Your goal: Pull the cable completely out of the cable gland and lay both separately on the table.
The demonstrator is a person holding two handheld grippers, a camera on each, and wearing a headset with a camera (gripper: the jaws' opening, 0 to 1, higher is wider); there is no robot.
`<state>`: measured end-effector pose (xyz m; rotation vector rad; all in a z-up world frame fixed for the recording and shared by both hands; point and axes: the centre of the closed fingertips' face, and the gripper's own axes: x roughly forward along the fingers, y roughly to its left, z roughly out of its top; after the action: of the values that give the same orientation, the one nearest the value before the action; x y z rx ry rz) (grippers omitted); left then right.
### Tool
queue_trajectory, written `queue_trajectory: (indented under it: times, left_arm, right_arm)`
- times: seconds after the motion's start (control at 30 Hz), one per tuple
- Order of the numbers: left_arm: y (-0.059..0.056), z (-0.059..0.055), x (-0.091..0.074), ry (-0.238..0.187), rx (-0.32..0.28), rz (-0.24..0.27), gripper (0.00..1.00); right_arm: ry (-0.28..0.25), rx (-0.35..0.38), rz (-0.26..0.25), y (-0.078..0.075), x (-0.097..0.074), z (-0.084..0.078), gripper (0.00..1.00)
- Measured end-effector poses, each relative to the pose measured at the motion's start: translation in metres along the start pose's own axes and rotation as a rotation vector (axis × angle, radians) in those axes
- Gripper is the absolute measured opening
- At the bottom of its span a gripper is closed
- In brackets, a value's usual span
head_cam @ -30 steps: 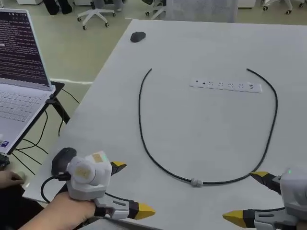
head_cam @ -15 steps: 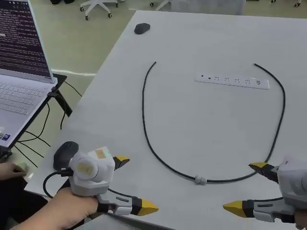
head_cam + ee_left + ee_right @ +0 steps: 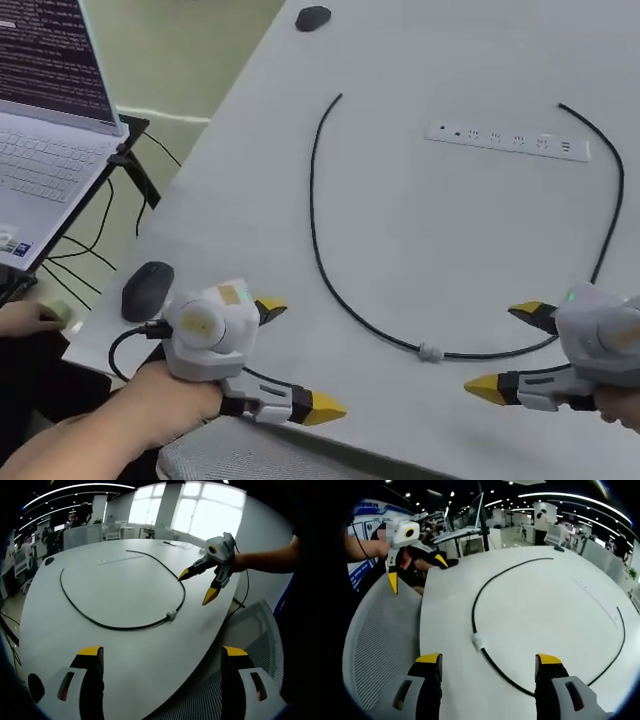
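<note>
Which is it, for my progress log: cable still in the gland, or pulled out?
In: the cable gland sits midway on the black cable, which runs out of both its sides on the table.

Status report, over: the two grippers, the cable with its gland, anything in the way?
Left gripper and right gripper open, empty. Cable gland on the black cable, between them, untouched. Power strip farther back, away from gland.

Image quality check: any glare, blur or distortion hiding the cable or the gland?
Head view: even light, no glare, cable and cable gland sharp. Left gripper view: fisheye curves the table edge, windows blown out, gland readable. Right gripper view: same distortion, ceiling lights show as bright streaks, gland slightly soft but visible.
</note>
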<state>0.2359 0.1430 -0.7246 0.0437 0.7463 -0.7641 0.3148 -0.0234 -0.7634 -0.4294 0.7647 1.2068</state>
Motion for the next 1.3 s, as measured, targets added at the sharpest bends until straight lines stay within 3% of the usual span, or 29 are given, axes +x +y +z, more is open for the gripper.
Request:
queue_trajectory:
  times: [0.3, 0.73, 1.03, 1.3]
  left_arm:
    - [0.007, -0.005, 0.0, 0.011, 0.0, -0.009, 0.96]
    - [0.014, -0.016, 0.003, 0.024, -0.023, -0.024, 0.95]
    - [0.016, -0.02, 0.004, 0.038, -0.031, -0.035, 0.93]
    - [0.018, -0.022, 0.006, 0.033, -0.041, -0.041, 0.93]
  right_arm:
    - [0.1, -0.106, 0.071, 0.009, 0.032, -0.001, 0.61]
    - [0.2, -0.203, 0.13, 0.014, 0.059, -0.017, 0.41]
    - [0.21, -0.222, 0.163, 0.017, 0.063, -0.016, 0.22]
    - [0.213, -0.231, 0.18, 0.018, 0.066, -0.012, 0.13]
